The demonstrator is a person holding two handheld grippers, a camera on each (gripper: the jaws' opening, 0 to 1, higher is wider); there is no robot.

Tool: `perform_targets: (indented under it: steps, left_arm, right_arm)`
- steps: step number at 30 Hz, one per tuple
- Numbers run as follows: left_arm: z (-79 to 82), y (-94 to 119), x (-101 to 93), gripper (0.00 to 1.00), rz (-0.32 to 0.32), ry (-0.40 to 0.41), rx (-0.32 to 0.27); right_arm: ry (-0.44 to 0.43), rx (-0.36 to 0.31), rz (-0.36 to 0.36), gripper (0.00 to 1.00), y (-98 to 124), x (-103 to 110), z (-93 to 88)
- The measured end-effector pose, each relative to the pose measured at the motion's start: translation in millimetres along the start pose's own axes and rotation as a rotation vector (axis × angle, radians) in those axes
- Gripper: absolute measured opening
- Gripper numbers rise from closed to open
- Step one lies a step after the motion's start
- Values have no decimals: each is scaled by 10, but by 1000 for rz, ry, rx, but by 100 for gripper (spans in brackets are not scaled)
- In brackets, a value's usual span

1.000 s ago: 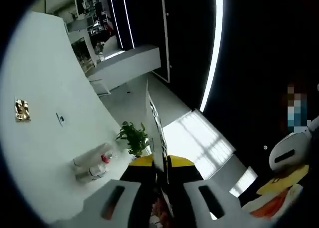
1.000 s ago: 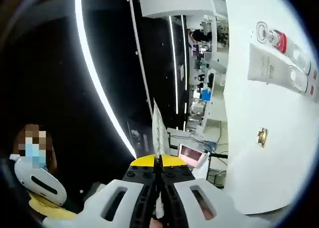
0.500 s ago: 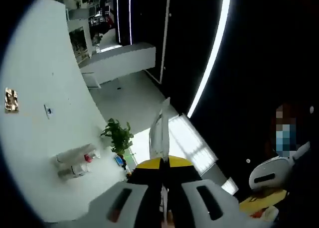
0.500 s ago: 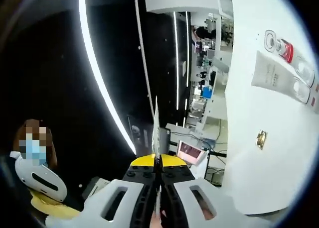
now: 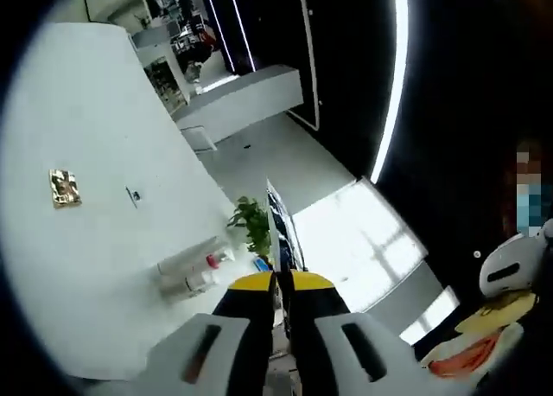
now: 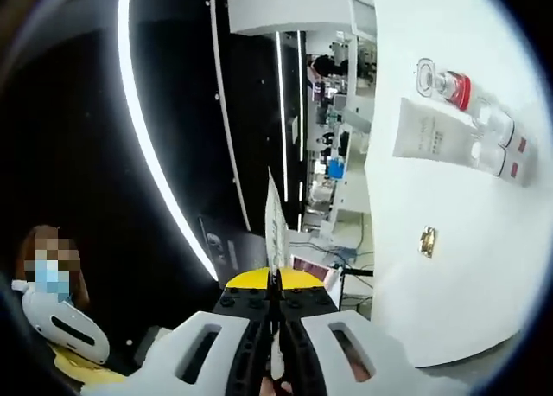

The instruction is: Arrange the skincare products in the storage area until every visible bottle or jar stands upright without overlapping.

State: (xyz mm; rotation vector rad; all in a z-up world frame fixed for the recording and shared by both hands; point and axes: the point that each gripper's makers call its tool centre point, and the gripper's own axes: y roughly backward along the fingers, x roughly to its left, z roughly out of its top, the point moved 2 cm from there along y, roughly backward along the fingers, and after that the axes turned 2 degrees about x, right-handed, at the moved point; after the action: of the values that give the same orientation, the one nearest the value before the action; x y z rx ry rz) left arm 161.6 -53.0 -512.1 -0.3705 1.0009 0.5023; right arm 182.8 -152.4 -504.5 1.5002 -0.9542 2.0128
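Right gripper view: right gripper (image 6: 276, 314) pinches a thin card (image 6: 275, 214), as does the left gripper (image 5: 278, 314); skincare products (image 6: 467, 128) lie flat far ahead-right; gripping with occupied jaws risks scattering them

My right gripper (image 6: 276, 285) pinches a thin white card (image 6: 275, 219) edge-on between closed jaws, while off to the side the white table (image 6: 449, 266) carries a white tube (image 6: 432, 138), a red-collared bottle (image 6: 442, 83) and a small gold square (image 6: 427, 241).
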Motion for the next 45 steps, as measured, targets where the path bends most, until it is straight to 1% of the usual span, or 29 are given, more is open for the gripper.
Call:
perform_targets:
  steps: [2,4,6,7,8,9,10,11,13,14,15,17,19,21,22,23,28,30,31,32,33,34,35,36,37,38,39,41,45]
  left_arm:
    - [-6,-31,-8,0,-12,18,-10]
    - [14,-52,-4,0,-23,55,-27]
    - [49,-55,-6,0,-36,65,-46]
    - [93,-64,-74,0,-82,102,-69]
    - [105,-69,-122,0,-112,129,-75]
    - [138,-77,-195,0,-161,165,-91]
    - [142,-83,-220,0,-174,165,-93]
    - [137,-81,-199,0,-163,147,-92]
    - [147,-81,-177,0,-154,146,-93]
    - [139,-75,-112,0,-119,136,-86]
    - [124,-62,-6,0,-64,109,-78]
    - [81,-38,136,0,12,93,-57]
    - [30,-36,226,0,55,63,-39]
    - [4,-49,233,0,49,73,-36]
    - [-37,-56,258,0,52,87,-14]
    - [-52,-60,293,1,68,86,-9]
    - [-128,-88,382,8,106,46,47]
    - [-153,-92,423,8,123,37,70]
    - [-156,-92,437,5,128,36,74]
    - [-157,-83,465,0,143,30,81]
    - [-146,-73,487,0,154,12,79]
    - [-143,-82,475,0,149,19,81]
    - [-135,-83,484,0,154,27,82]
    - [-130,-86,483,0,150,37,82]
    - [-114,-89,478,0,137,58,69]
    - [-104,-101,459,0,120,80,59]
    - [-106,-97,490,0,128,79,58]
    - [-113,-94,523,0,143,68,60]
    - [-100,-90,582,0,143,99,43]
  right_arm:
    - [-17,9,-6,1,0,-24,-15]
    - [-30,16,-11,1,-8,-41,-43]
    - [-38,1,-27,1,-3,-83,-18]
    - [-22,4,-53,1,4,-130,-16]
    - [25,22,-79,1,10,-189,-30]
    - [13,41,-69,1,-2,-172,-63]
    - [6,33,-64,1,-16,-165,-63]
    - [5,30,-63,1,-15,-163,-61]
    - [-7,22,-55,1,-23,-158,-50]
    - [-2,21,-64,1,-19,-175,-40]
    - [16,25,-81,1,-9,-206,-31]
    - [37,36,-112,1,11,-264,-26]
    - [33,38,-115,1,18,-304,-16]
    - [7,37,-114,1,20,-340,-22]
    - [-6,31,-113,1,19,-352,-18]
    - [-12,32,-122,1,18,-384,-21]
    - [-23,48,-139,1,12,-462,-30]
    - [-26,60,-144,1,2,-486,-38]
    - [-24,63,-148,1,1,-496,-40]
    - [-12,64,-158,1,4,-521,-26]
    - [2,63,-174,1,10,-550,-12]
    - [45,81,-215,1,23,-626,-6]
    - [78,87,-239,1,27,-663,3]
    - [131,111,-270,1,34,-713,-4]
    - [159,128,-292,1,41,-749,-13]
    - [188,141,-300,1,39,-766,-20]
    - [216,143,-311,1,24,-777,-14]
    - [234,145,-321,2,6,-791,-8]
    - [273,147,-302,2,-24,-782,23]
